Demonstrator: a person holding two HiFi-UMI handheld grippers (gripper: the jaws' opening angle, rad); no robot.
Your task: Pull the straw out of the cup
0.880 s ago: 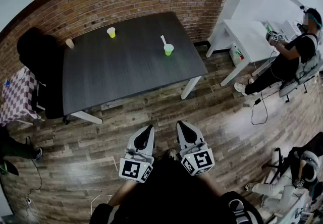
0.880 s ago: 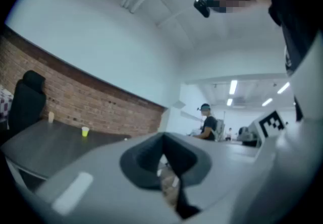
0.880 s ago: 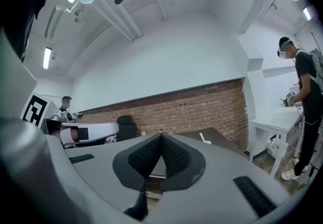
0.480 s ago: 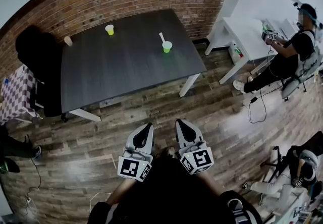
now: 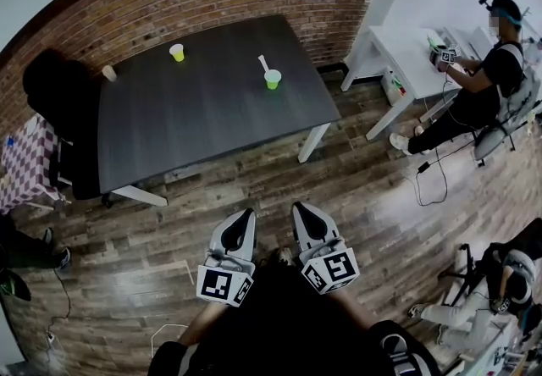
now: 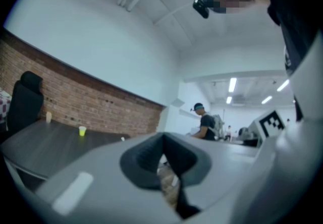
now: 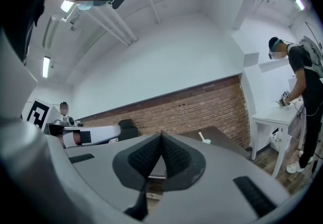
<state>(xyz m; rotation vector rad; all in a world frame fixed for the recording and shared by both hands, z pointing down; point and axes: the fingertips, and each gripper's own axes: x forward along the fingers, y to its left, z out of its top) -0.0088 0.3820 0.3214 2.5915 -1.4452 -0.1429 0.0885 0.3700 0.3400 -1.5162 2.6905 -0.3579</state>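
Nearest, the left gripper and the right gripper were held side by side over the wooden floor, both pointing to 12 o'clock, each with jaws pressed together on nothing. Farther off at 12 o'clock, well apart from them, the green cup stood upright on the dark table. The white straw stood in it, its long axis tilted, top leaning toward 11 o'clock. A yellow cup stood farther, at 10 o'clock from it. Against the earlier frames, table and cups sat slightly higher and leftward; the grippers had barely shifted.
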